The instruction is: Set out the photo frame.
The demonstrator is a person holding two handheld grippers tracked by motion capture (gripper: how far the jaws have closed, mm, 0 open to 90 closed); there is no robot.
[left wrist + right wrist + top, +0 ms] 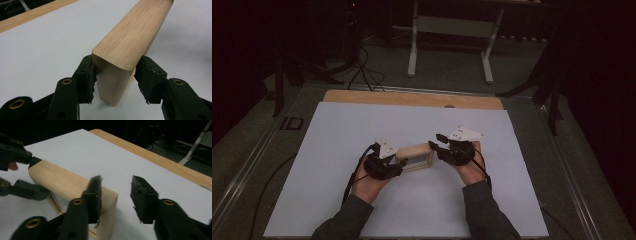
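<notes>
Mid-sheet, left claw (115, 80) clamps the wooden frame's (417, 155) end; right claw (115, 198) gapes empty beside its corner.

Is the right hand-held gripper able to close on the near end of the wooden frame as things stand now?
Probably yes. The right hand-held gripper is open beside the wooden frame, one jaw in front of its corner, with nothing between. The left hand-held gripper straddles the far end.

white worktop (362, 130), wooden strip (412, 98) along its far edge. beyond it, grey floor (447, 75), a white metal stand (452, 26), black cables (362, 70).
</notes>
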